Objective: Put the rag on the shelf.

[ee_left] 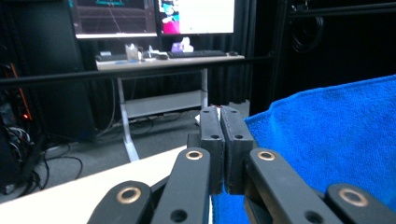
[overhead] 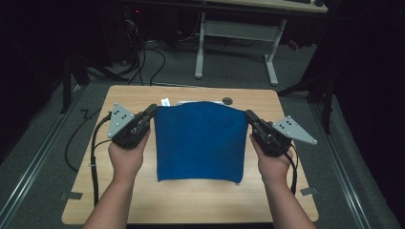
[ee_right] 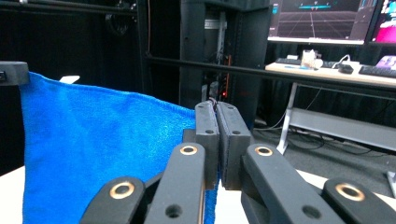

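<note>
Jaws of the left hand-held gripper (overhead: 152,112) are pressed together on the upper left corner of the blue towel (overhead: 199,142); in the left gripper view the same left hand-held gripper (ee_left: 226,122) pinches the cloth's edge, which spreads away to its right. On the other side, the right hand-held gripper (overhead: 249,117) is likewise clamped on the towel's upper right corner, and its own view shows the blue fabric running off to the left of its closed jaws. Between the two, the towel's top edge is stretched nearly straight, sagging a little, while the rest hangs down toward the person. Below it lies the wooden desk (overhead: 200,200). Behind the towel's top edge, a small white tag (overhead: 165,101) rests on the desk.
</note>
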Motion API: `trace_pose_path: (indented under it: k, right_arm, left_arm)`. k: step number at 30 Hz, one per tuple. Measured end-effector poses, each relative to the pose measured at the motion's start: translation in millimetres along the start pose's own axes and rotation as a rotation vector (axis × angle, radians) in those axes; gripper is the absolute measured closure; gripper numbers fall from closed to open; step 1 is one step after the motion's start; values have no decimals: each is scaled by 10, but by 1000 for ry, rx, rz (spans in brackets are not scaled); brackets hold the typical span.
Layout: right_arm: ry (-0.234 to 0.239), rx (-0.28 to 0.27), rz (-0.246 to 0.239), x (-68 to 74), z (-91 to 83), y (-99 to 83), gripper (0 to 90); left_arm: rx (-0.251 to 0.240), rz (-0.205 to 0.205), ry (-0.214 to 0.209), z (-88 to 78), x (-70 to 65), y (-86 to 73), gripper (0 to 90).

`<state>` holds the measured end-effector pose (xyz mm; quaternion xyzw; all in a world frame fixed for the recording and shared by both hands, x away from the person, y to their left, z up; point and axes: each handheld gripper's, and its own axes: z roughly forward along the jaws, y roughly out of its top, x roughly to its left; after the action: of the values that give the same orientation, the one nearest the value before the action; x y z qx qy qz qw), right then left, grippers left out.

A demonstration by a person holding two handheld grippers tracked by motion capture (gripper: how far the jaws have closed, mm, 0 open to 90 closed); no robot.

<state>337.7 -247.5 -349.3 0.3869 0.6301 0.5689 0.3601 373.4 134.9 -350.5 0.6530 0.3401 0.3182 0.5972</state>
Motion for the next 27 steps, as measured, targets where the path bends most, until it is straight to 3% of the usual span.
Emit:
trace_pose_path:
  k: [11, 27]
  right_arm:
    - [-27, -38, -4, -62, 53, 159, 886]
    - [-63, -30, 7, -291, 235, 381, 886]
  left_arm:
    - [-34, 17, 23, 53, 85, 196, 891]
    - [-17, 38, 45, 365, 195, 409, 893]
